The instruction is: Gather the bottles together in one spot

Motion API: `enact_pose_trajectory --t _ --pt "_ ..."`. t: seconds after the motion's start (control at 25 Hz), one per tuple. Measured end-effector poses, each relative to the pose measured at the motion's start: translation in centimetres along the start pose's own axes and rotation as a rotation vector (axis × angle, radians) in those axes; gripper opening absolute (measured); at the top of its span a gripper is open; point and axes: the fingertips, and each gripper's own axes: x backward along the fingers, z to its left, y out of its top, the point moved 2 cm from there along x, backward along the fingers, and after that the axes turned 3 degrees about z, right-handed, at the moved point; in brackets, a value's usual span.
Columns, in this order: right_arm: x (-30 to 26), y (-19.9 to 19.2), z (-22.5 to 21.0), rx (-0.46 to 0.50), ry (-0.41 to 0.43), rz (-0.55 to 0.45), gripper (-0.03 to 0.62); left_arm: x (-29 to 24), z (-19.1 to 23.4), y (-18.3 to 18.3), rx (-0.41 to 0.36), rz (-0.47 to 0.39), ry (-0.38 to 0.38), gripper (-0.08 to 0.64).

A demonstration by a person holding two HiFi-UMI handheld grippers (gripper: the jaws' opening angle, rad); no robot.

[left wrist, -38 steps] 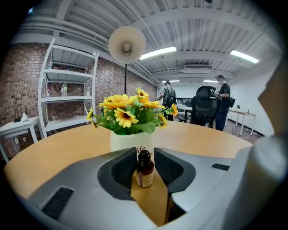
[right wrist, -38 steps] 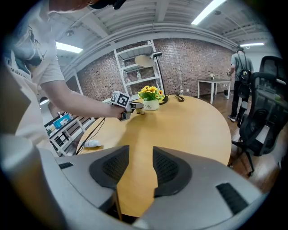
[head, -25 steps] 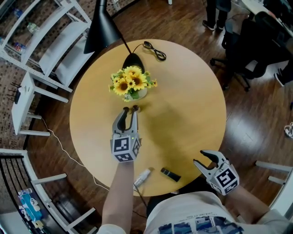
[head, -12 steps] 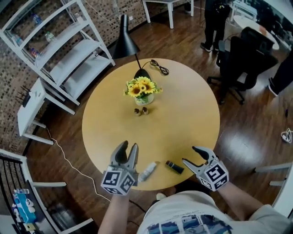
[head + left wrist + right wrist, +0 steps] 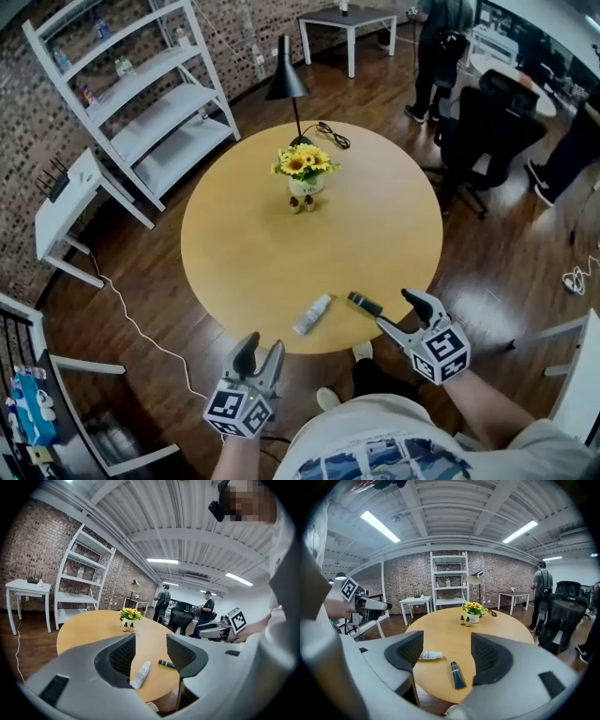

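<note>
At the frame's bottom, the left claw (image 5: 260,345) and right claw (image 5: 396,309) have just been spreading, both empty. A white bottle (image 5: 312,315) and dark tube (image 5: 365,304) lie apart at the desk's (image 5: 234,253) lower rim. Two brown bottles (image 5: 302,204) stand by the flowers (image 5: 307,164), upper centre.

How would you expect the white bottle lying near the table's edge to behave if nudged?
The white bottle lies on its side and looks round, so it would probably roll. Close to the table rim, it might fall off. It seems small, so probably light.
</note>
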Motion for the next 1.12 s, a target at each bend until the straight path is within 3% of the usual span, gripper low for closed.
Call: enact_pose_trajectory --t 0.44,0.68,0.84,1.12 --pt "4.9 -3.6 7.4 -0.015 -0.045 0.043 0.339 8.1 -2.3 -6.6 0.036 0.110 -0.042 0.181" --pt "5.3 -3.9 9.1 0.000 -0.038 0.045 0.339 8.2 -2.6 -7.6 0.033 0.139 -0.061 0.183" --pt "5.0 -4.3 9.2 -0.002 -0.029 0.064 0.339 7.8 -2.1 -7.6 0.078 0.125 -0.064 0.184" --pt "2.9 -6.6 8.3 0.039 -0.024 0.126 0.339 6.7 -0.2 -8.7 0.081 0.162 -0.015 0.186"
